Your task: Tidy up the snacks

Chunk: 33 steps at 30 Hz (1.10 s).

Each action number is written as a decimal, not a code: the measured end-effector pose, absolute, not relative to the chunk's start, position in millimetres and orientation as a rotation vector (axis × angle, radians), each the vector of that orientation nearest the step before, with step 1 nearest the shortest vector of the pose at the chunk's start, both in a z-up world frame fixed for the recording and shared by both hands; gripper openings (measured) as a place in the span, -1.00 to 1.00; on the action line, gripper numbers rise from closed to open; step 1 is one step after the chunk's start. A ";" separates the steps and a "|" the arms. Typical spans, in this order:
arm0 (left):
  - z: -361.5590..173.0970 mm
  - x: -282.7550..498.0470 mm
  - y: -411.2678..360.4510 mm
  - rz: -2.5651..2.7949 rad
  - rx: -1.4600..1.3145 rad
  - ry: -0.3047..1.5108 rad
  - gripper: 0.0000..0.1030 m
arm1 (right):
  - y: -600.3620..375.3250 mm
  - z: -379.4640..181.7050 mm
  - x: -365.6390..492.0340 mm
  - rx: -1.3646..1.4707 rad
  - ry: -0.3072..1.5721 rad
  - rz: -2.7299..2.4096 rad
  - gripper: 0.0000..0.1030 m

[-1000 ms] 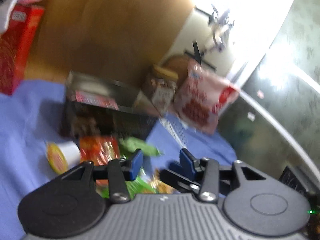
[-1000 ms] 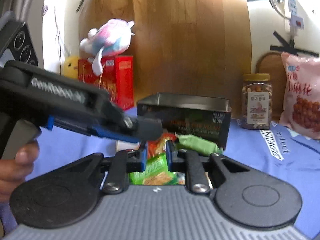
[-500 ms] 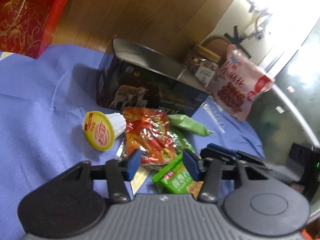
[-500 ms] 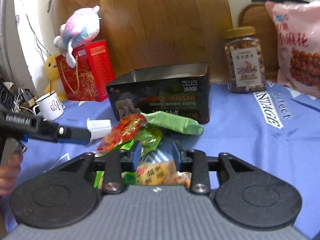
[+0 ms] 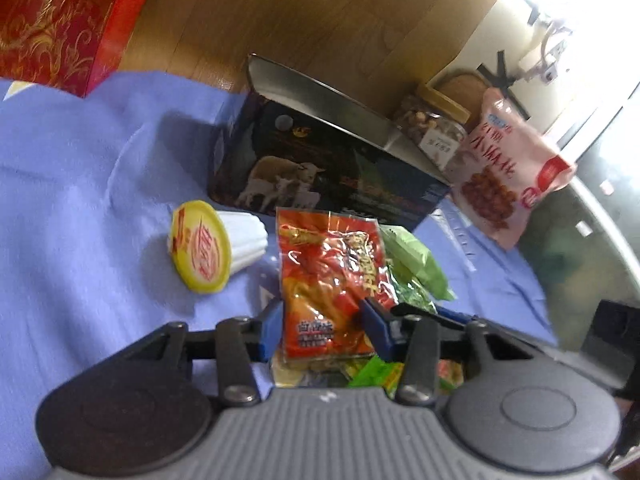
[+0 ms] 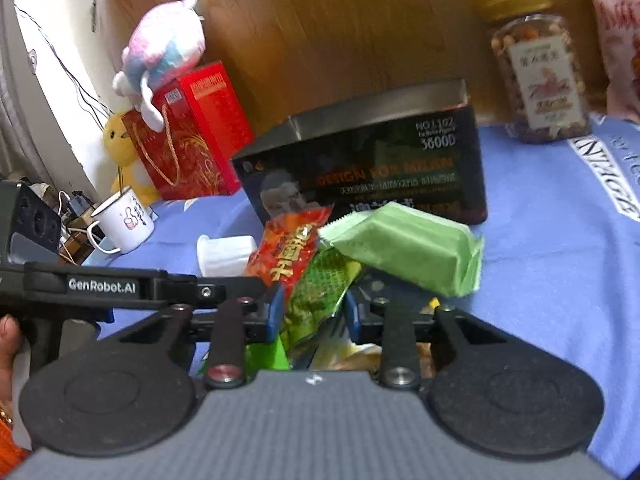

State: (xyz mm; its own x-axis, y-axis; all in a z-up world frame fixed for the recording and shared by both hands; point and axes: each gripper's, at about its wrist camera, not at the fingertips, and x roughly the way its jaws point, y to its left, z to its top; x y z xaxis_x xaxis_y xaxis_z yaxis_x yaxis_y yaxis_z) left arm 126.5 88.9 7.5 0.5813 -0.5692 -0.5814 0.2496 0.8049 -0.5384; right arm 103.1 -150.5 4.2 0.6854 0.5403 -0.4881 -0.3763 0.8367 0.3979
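We see our left gripper (image 5: pixel 324 326) closing its blue pads on the red snack bag (image 5: pixel 332 280). The bag lies long-ways, pointing away toward the black tin (image 5: pixel 320 168). Our right gripper (image 6: pixel 314 312) closes around the dark green snack bag (image 6: pixel 316 300), also pointing toward the tin.

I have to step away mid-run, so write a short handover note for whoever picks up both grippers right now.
Left gripper: jaws just closing, pads against the red snack packet; treat it as gripped.
Right gripper: jaws just closing on the dark green packet.
Job's things: the loose pile lies on the blue cloth in front of the open black tin; a light green packet lies on the pile, the white jelly cup on its side beside it.
Done: no snack visible inside the tin.
Left: sort the pile.
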 end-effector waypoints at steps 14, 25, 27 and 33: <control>26.8 102.2 104.7 -0.452 -0.474 0.753 -0.42 | -158.3 32.1 55.5 0.205 0.402 0.475 -0.72; 29.4 87.4 94.8 -0.515 -0.474 0.766 -0.10 | -175.5 30.9 32.6 0.264 0.363 0.418 -0.77; 30.8 84.2 91.5 -0.535 -0.471 0.764 -0.05 | -182.0 36.2 28.5 0.295 0.320 0.402 -0.77; 41.4 84.1 89.0 -0.555 -0.468 0.735 0.02 | -190.7 40.6 33.2 0.369 0.330 0.436 -0.78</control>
